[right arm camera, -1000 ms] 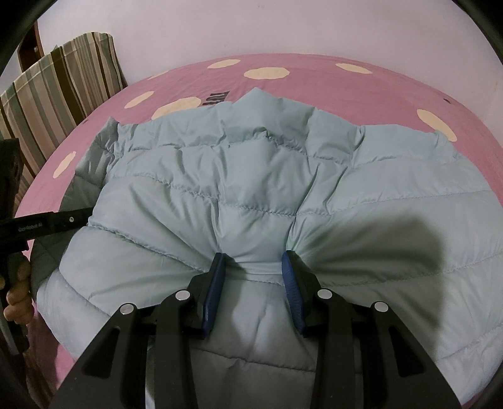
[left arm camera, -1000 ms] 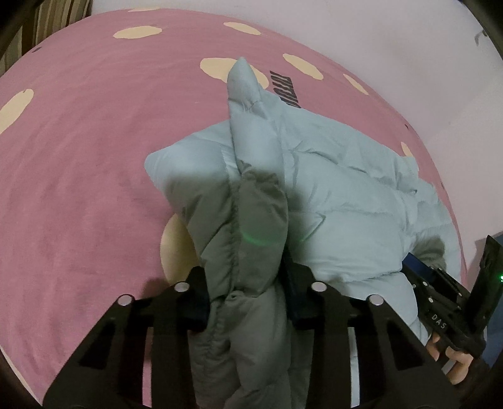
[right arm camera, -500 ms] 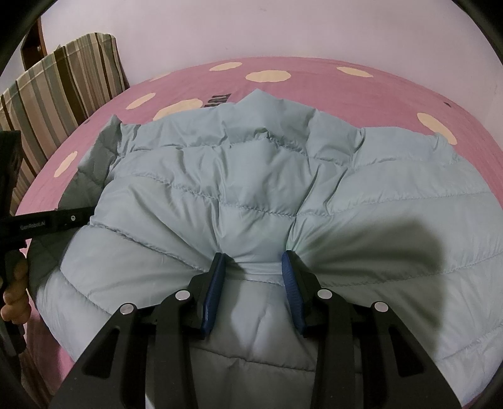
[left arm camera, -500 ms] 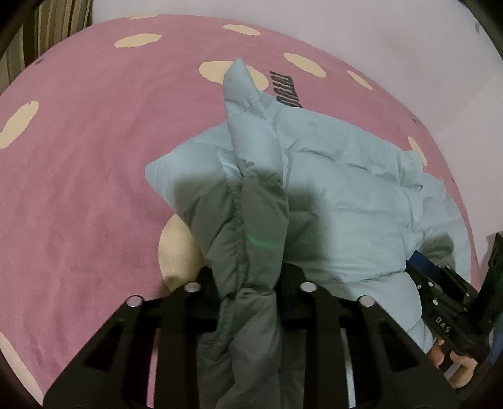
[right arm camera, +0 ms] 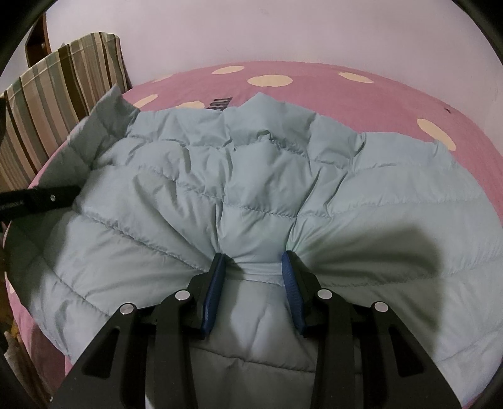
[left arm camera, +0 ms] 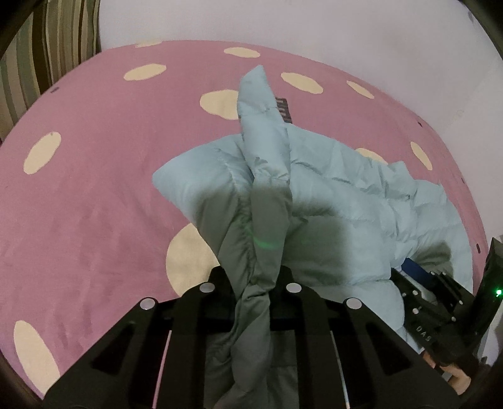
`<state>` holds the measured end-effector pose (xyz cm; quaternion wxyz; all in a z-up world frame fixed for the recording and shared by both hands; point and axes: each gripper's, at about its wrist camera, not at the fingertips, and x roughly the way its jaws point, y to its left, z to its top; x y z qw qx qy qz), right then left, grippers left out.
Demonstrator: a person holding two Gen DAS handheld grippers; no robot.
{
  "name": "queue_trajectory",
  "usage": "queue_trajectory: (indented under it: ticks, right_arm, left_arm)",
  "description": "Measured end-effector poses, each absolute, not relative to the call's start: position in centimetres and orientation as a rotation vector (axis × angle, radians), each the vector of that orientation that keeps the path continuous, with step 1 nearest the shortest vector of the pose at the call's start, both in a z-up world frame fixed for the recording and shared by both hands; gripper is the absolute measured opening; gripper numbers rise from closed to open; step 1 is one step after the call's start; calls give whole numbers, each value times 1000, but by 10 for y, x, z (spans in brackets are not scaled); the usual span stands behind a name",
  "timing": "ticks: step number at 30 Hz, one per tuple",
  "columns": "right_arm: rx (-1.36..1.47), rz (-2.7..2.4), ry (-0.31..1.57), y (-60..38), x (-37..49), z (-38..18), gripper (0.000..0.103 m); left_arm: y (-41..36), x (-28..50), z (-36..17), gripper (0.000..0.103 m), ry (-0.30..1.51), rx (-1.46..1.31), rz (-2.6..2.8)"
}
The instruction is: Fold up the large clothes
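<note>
Pale blue quilted down jacket [right arm camera: 267, 188] lies spread on the bed [left arm camera: 94, 188], pink cover with cream spots, toward the near edge; its long axis runs along that near edge, between the two grippers. Left gripper [left arm camera: 251, 277] clenched on a bunched end of the jacket, a ridge of fabric standing up from the jaws and pointing toward the far edge of the bed. Right gripper [right arm camera: 253, 267], blue pads [right arm camera: 215, 283], jaws partly closed and pinching a fold of the jacket at its near hem; fabric puckers between them. Striped cushion [right arm camera: 56, 103] stands at the bed's far left corner against the pale wall [right arm camera: 251, 28]. Dark printed lettering [left arm camera: 283, 108] on the cover behind the jacket, unreadable. In the left wrist view "DAS" [left arm camera: 422, 333] is legible on the right gripper's body; a green light [left arm camera: 497, 293] glows beside it.
</note>
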<state>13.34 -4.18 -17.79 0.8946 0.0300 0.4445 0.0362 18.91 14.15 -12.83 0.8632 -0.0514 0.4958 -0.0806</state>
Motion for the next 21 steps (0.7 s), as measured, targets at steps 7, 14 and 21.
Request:
queue_trajectory:
  ticks: [7, 14, 21]
  right_arm:
    - [76, 56, 906, -47, 125, -169, 47]
    - [106, -2, 832, -80, 105, -142, 54]
    - [113, -104, 780, -137, 83, -125, 54]
  left_arm:
    - [124, 179, -99, 11, 989, -66, -143]
    - [94, 168, -64, 10, 930, -27, -151]
    - [25, 156, -31, 10, 875, 58, -222]
